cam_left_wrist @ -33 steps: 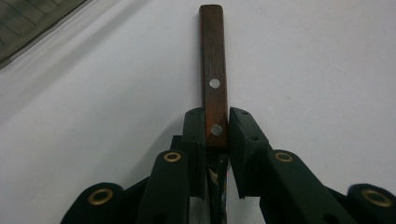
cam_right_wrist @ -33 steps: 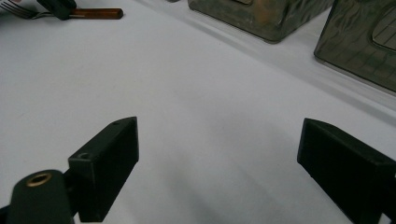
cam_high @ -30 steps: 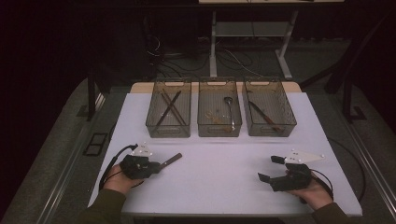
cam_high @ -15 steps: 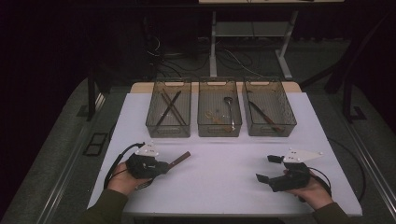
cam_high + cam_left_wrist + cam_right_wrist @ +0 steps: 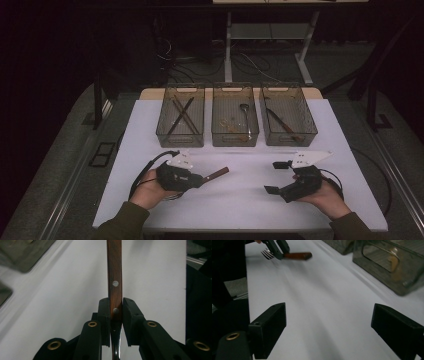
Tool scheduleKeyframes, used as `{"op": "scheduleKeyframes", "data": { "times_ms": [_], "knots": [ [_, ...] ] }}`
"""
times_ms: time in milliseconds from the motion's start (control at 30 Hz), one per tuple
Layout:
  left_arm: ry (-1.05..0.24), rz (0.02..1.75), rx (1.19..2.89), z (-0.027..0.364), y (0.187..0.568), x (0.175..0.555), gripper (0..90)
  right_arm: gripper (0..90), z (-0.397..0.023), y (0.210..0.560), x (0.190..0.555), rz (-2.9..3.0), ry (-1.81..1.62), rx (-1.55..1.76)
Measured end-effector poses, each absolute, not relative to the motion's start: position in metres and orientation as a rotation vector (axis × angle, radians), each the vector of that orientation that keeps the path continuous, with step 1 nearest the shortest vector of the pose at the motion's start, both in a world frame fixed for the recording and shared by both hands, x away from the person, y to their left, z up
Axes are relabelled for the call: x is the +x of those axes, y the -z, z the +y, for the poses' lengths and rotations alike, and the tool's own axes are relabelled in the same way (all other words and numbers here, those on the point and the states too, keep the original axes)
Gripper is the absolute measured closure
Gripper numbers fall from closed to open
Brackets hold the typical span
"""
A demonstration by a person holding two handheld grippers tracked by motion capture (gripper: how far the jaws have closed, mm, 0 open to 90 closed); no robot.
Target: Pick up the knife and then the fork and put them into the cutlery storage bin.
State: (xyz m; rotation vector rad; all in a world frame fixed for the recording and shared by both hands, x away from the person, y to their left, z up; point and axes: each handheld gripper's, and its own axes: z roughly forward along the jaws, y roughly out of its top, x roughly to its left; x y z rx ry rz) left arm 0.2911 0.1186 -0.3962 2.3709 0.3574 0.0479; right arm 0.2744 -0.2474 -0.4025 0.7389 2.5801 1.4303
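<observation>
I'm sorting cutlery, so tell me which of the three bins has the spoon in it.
The middle bin: a spoon lies in it, bowl toward the far end. The left bin holds crossed long utensils, the right bin one slanted dark-handled piece.

We see a white table (image 5: 240, 200) carrying three clear bins (image 5: 235, 122) side by side along its far edge.

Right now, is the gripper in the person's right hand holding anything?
No: in the right gripper view the right gripper has its jaws wide apart with nothing but bare white table between them.
</observation>
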Motion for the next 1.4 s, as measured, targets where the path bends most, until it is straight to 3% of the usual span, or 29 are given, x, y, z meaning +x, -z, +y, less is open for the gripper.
{"op": "scheduleKeyframes", "data": {
  "times_ms": [300, 433, 667, 900, 1033, 1400],
  "knots": [
    [0.006, 0.188, 2.425, 0.07, 0.391, 0.288, 77.4, 14.9, -0.208, 0.398, 0.283, 2.752, -1.403, 0.552],
    [0.009, 0.122, 2.454, 0.055, 0.391, 0.288, 77.4, 22.7, -0.191, 0.403, 0.286, 2.87, -1.323, 0.453],
    [0.011, 0.061, 2.46, 0.043, 0.39, 0.288, 77.4, 41.4, -0.174, 0.408, 0.293, 2.979, -1.211, 0.303],
    [0.011, 0.022, 2.472, 0.036, 0.39, 0.283, 77.4, 70.5, -0.167, 0.412, 0.293, 3.036, -1.163, 0.254],
    [0.005, -0.012, 2.486, 0.034, 0.391, 0.28, 77.3, 74.5, -0.167, 0.411, 0.291, 3.064, -1.156, 0.228],
    [0.033, -0.043, 2.47, 0.036, 0.39, 0.278, 76.8, 75.2, -0.169, 0.41, 0.289, 3.096, -1.184, 0.211]
  ]
}}
